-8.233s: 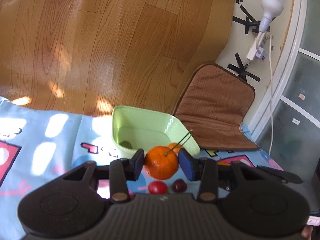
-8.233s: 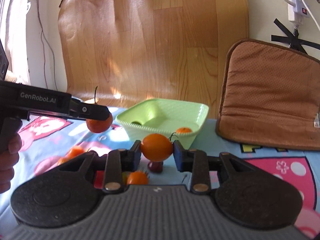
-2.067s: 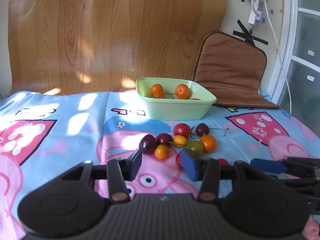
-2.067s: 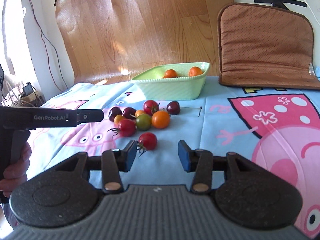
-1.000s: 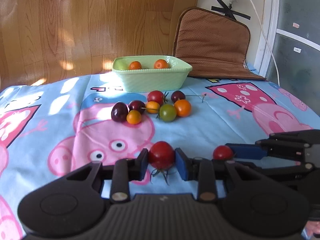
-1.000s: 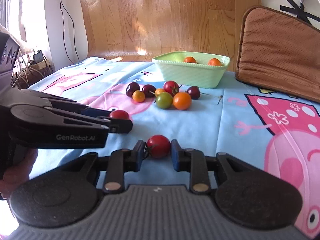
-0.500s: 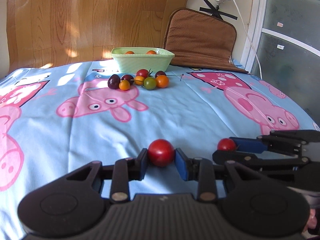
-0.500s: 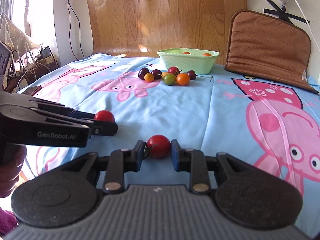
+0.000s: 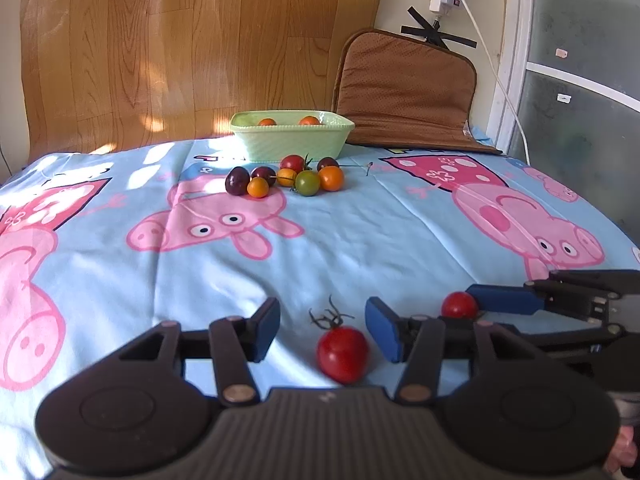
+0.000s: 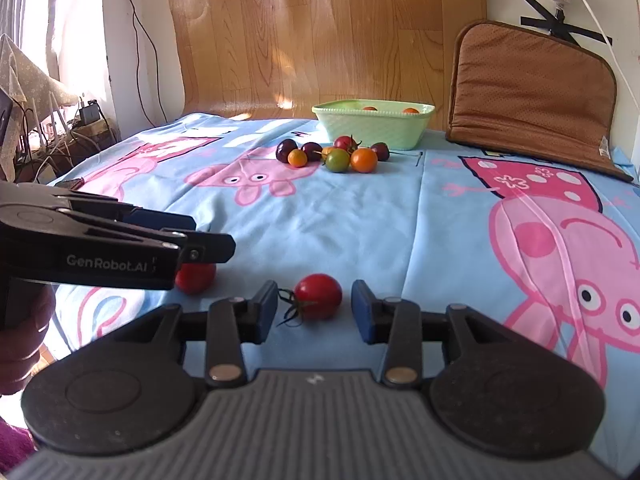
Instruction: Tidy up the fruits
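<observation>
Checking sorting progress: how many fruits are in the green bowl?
2 are visible in the green bowl: the left orange fruit and the right orange fruit, both peeking over the rim. More may be hidden below the rim.

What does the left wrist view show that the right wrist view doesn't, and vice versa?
Left wrist only: frosted glass door panels at right. Right wrist only: a sunlit window and tangled cables at left. Both: the pale green bowl, the mixed cluster of small fruits, the brown cushion, and two red tomatoes, each between an open hand-held gripper's fingers.
</observation>
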A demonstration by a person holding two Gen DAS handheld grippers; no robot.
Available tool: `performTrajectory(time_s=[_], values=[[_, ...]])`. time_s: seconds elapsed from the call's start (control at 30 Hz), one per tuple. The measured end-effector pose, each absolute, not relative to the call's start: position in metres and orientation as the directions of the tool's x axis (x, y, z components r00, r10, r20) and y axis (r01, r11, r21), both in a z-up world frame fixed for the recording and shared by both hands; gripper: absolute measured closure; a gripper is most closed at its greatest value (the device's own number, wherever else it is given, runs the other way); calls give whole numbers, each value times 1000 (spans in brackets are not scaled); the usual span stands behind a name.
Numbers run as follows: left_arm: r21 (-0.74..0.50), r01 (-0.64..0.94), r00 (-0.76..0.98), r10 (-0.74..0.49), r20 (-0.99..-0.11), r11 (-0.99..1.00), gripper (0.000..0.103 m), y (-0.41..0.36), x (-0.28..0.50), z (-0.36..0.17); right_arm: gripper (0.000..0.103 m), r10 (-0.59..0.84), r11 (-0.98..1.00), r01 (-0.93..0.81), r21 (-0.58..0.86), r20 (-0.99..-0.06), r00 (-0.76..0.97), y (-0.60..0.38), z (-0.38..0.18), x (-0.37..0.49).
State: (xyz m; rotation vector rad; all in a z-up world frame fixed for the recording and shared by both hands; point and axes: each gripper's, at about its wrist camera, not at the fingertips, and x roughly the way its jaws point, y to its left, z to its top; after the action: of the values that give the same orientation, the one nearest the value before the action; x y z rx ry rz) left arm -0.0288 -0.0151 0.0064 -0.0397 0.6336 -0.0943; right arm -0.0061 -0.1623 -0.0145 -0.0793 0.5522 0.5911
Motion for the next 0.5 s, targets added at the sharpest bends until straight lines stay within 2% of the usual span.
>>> performTrajectory(time_s=[0.13, 0.17, 0.2, 0.23, 0.5], values=[[-54, 83, 794, -98, -600, 995, 56, -18, -26, 1, 59, 509, 831, -550, 84, -515, 690, -162, -16, -7], [-51, 87, 788, -100, -607, 995, 60, -20, -26, -1, 60, 509, 830, -552, 81, -515, 690, -162, -16, -8], [-52, 95, 782, -106, -614, 994, 68, -20, -25, -3, 70, 511, 828, -556, 77, -514, 689, -162, -16, -8], [-34, 102, 788, -101, -607, 994, 75, -23, -25, -4, 73, 511, 826, -559, 73, -514, 689, -161, -16, -8], [-61, 127, 791, -138, -595, 990, 76, -12, 5, 14, 73, 530, 821, -565, 82, -474, 703, -160, -4, 14]])
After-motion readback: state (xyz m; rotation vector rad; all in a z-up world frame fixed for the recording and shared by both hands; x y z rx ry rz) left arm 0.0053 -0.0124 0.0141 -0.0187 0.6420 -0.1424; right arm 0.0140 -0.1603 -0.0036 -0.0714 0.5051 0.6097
